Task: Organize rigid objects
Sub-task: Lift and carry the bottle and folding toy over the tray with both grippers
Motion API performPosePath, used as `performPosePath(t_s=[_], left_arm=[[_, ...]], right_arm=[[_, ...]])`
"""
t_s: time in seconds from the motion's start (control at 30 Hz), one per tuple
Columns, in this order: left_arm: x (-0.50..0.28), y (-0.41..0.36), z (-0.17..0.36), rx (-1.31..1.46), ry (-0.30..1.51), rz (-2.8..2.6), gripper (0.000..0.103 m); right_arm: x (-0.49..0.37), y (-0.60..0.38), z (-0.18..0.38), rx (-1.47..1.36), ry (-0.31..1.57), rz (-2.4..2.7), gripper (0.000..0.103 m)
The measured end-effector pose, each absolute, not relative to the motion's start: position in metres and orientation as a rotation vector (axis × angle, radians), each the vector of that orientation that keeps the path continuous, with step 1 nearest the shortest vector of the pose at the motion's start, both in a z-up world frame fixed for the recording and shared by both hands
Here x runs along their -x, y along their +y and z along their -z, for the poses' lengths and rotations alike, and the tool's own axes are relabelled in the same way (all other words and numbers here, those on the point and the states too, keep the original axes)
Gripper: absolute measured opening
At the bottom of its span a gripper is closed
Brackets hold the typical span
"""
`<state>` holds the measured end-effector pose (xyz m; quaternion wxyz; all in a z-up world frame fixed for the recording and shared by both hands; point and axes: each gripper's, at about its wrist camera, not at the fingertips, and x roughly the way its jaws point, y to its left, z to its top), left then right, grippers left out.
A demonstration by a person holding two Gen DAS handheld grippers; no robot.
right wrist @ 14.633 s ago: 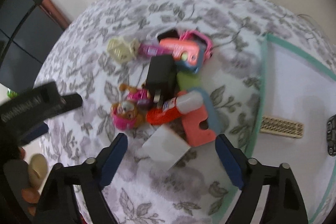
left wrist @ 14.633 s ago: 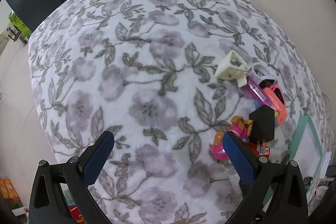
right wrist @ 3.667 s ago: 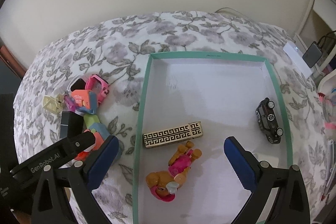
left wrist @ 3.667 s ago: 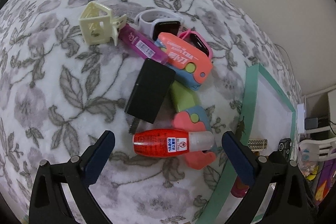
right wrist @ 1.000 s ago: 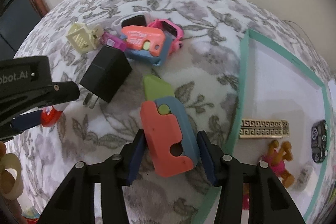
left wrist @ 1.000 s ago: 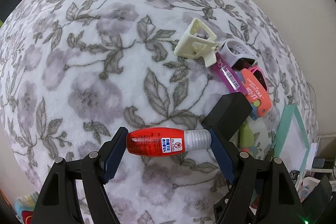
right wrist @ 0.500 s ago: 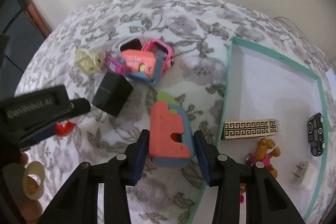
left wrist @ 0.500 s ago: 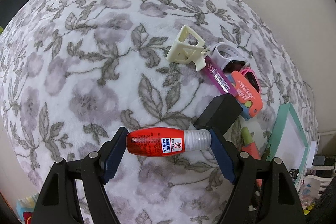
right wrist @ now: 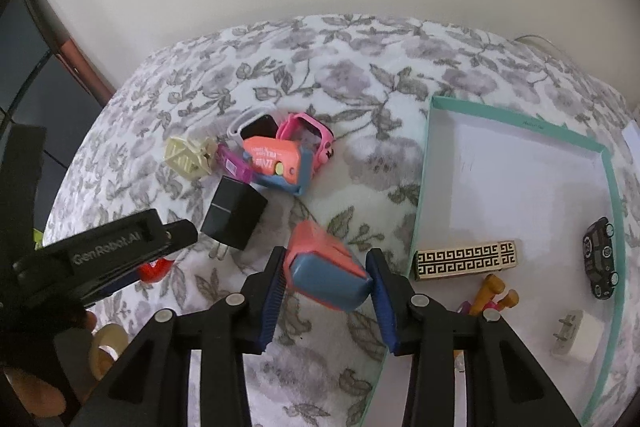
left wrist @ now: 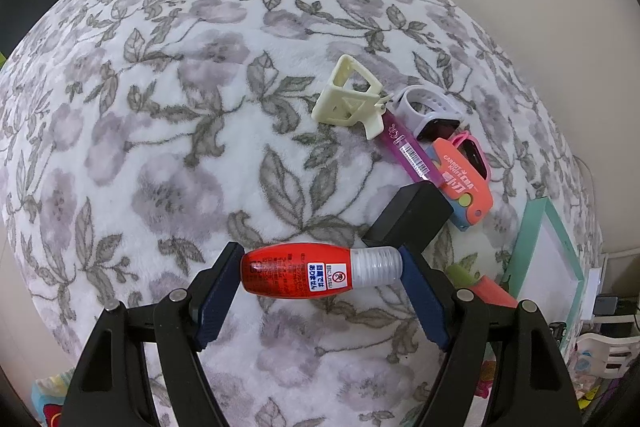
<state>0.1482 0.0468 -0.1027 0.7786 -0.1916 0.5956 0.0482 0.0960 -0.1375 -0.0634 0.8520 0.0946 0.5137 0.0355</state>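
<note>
The left half of the flowery blanket (left wrist: 168, 131) is lying bare, with lots of room to pass. Near the blanket's right edge a pile is blocking the way: a cream holder (left wrist: 347, 99), a purple tube (left wrist: 408, 151), 2 watches and a black charger (left wrist: 412, 217). In the green box (right wrist: 520, 167) the far half is sitting free, while a patterned bar (right wrist: 466, 259), a toy car (right wrist: 600, 258) and a white plug (right wrist: 572, 337) are crowding its near edge.
</note>
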Motion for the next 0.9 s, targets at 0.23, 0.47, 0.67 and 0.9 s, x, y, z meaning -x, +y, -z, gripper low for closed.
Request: performPosePath(t_s=[0.23, 0.47, 0.67, 0.9], left_arm=[[-0.147, 0.047, 0.099, 0.420, 1.280, -0.096, 0.079], [-0.145, 0.048, 0.088, 0.438, 1.254, -0.071, 0.079], [-0.139, 0.044, 0.065, 0.434, 1.193, -0.039, 0.079], [-0.136, 0.036, 0.062, 0.414, 1.191, -0.028, 0.079]], right_arm=[[-0.095, -0.141, 0.058, -0.215, 1.059, -0.080, 0.042], [-0.092, -0.148, 0.041, -0.244, 1.016, -0.087, 0.041], [-0.090, -0.157, 0.031, -0.257, 1.006, -0.083, 0.023], [-0.092, -0.161, 0.043, -0.264, 1.042, -0.076, 0.023]])
